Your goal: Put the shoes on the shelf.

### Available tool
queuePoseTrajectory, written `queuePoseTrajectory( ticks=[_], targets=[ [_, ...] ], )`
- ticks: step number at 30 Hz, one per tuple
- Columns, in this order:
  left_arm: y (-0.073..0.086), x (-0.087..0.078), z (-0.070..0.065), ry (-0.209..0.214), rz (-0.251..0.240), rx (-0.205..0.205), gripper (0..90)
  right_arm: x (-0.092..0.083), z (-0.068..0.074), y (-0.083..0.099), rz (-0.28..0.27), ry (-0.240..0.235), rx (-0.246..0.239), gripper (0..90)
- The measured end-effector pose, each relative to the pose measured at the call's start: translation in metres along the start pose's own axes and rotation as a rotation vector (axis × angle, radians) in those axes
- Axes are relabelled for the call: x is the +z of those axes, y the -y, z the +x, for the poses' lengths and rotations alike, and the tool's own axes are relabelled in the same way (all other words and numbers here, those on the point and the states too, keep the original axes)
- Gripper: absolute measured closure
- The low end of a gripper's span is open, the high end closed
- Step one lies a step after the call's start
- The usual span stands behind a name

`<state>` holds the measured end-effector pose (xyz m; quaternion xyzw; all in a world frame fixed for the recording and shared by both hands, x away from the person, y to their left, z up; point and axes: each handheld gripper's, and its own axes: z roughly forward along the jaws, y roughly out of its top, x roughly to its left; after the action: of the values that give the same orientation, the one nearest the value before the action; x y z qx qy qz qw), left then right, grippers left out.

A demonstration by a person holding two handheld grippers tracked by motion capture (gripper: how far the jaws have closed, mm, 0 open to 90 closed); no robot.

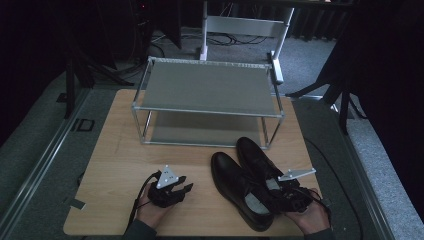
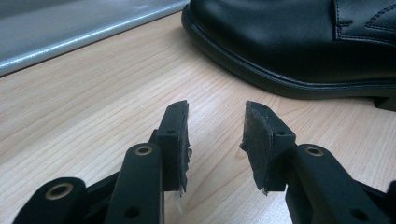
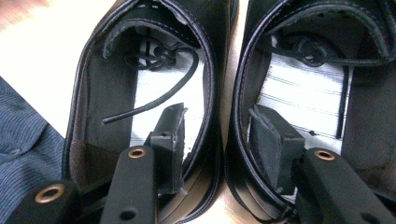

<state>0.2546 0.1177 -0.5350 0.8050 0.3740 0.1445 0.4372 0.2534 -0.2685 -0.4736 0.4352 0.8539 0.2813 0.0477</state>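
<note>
Two black leather shoes lie side by side on the wooden table [image 1: 120, 150], the left shoe [image 1: 232, 182] [image 3: 116, 74] nearer me, the right shoe [image 1: 254, 152] [image 3: 317, 93] beside it. My right gripper [image 1: 275, 192] [image 3: 217, 116] reaches into their heel ends, one jaw inside each shoe. The two adjoining inner walls stand between the pads, with a small gap still showing. A loose lace lies inside the left shoe. My left gripper [image 1: 186, 186] [image 2: 217, 116] rests low on the table, open and holding nothing. The toe of a shoe [image 2: 280, 37] lies just ahead of it.
A two-shelf metal rack [image 1: 207, 87] stands at the back of the table, its shelves bare. Bare wood lies between the rack and the shoes. A blue sleeve [image 3: 23, 140] shows at the left of the right gripper view. Dark stands and cables surround the table.
</note>
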Motion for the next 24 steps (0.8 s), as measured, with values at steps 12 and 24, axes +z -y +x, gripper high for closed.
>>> queuePoseTrajectory(
  ticks=[12, 24],
  targets=[
    [0.0, 0.0, 0.0, -0.001, -0.001, 0.0, 61.5, 0.016, 0.007, -0.008, 0.04, 0.07, -0.03, 66.9],
    [0.001, 0.002, -0.002, 0.002, 0.005, 0.003, 61.6, 0.018, 0.007, -0.01, 0.083, 0.078, -0.034, 78.1]
  ],
)
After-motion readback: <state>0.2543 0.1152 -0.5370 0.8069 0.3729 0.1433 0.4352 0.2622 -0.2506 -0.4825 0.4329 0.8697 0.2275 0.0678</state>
